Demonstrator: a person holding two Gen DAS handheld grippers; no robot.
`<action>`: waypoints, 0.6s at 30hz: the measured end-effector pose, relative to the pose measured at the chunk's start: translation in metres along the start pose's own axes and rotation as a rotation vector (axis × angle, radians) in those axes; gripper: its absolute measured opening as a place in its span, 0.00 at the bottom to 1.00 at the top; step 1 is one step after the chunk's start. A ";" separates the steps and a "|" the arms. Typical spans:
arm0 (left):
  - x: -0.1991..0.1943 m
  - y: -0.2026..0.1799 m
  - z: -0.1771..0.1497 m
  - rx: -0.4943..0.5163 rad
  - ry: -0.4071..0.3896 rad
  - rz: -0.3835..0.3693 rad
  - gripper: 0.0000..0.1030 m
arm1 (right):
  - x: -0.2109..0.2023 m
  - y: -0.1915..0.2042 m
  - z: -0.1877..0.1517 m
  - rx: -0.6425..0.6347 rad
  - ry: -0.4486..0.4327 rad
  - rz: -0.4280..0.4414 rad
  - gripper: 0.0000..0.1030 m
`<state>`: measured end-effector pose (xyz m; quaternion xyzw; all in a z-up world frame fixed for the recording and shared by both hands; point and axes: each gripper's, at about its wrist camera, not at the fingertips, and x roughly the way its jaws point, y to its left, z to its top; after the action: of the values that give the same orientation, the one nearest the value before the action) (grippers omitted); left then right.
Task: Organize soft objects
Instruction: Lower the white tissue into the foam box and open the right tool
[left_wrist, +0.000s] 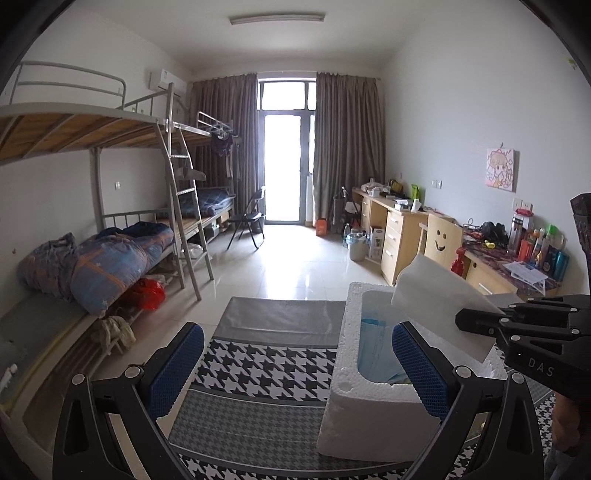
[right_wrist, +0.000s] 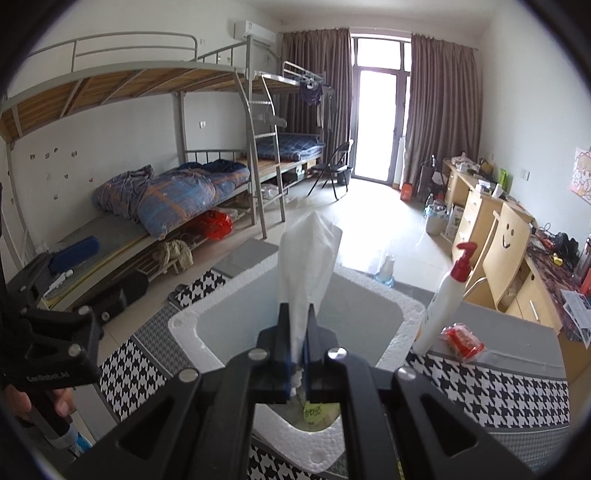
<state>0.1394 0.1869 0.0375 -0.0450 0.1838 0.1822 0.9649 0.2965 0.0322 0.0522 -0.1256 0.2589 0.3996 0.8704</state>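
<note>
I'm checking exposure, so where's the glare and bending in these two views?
Left wrist view: the balcony door is blown out, its light reflecting on the floor; bunk rails bow. Right wrist view: the same door clips white; the tissue stays sharp.

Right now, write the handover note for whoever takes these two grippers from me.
Right gripper: shut on a white tissue, held above the open foam box.
Left gripper: open, empty, with the box's near left wall between its fingers.
The box sits on the houndstooth cloth; blue packets are already inside.
Beside the box: pump bottle and red packet.
Left: put the tissue in the box.
</note>
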 end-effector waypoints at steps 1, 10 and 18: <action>0.001 0.001 -0.001 -0.001 0.002 -0.001 0.99 | 0.001 0.000 -0.001 0.001 0.007 0.002 0.07; -0.004 -0.003 0.000 0.000 -0.002 -0.006 0.99 | 0.007 0.005 -0.008 -0.012 0.027 0.008 0.67; -0.005 -0.005 0.000 0.002 0.009 -0.019 0.99 | -0.004 0.001 -0.011 -0.009 0.006 0.010 0.67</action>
<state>0.1364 0.1807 0.0398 -0.0468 0.1878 0.1725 0.9658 0.2897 0.0259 0.0454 -0.1292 0.2602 0.4048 0.8670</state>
